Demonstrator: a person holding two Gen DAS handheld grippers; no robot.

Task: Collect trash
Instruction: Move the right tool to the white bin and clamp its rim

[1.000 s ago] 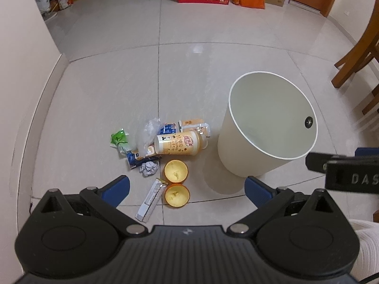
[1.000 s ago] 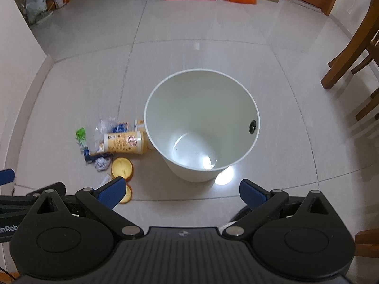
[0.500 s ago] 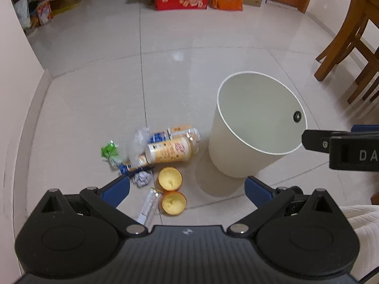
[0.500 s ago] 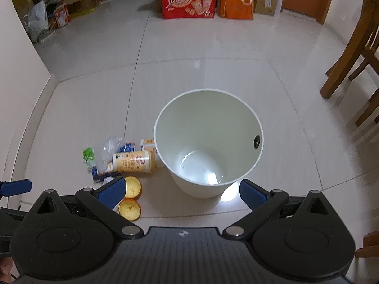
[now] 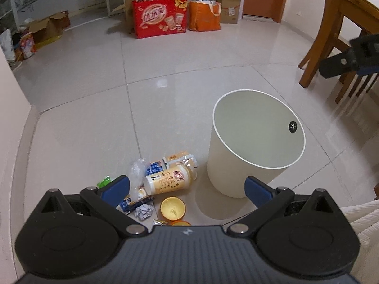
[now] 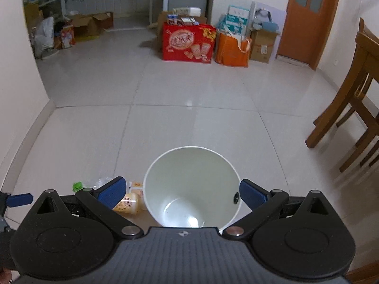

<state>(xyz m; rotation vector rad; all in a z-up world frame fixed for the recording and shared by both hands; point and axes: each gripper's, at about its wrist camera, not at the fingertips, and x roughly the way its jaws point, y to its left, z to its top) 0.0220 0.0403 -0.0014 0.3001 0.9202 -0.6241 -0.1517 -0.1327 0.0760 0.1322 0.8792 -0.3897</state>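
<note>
Trash on the floor, bin empty, nothing picked up yet.

The trash (image 5: 163,189) — a tipped cup (image 5: 169,181), wrappers, a paper wad (image 5: 144,211) and two orange lids (image 5: 173,208) — lies in a heap just left of the white bin (image 5: 257,151). The left hand-held gripper (image 5: 187,185) hangs above the heap, released and holding nothing; the right hand-held gripper (image 6: 181,190) hangs over the bin, likewise spread. Collection seems to be at its start; the next move calls for lowering onto one piece. Glossy tiled floor (image 5: 165,99); boxes, bags and wooden chairs stand well apart.
</note>
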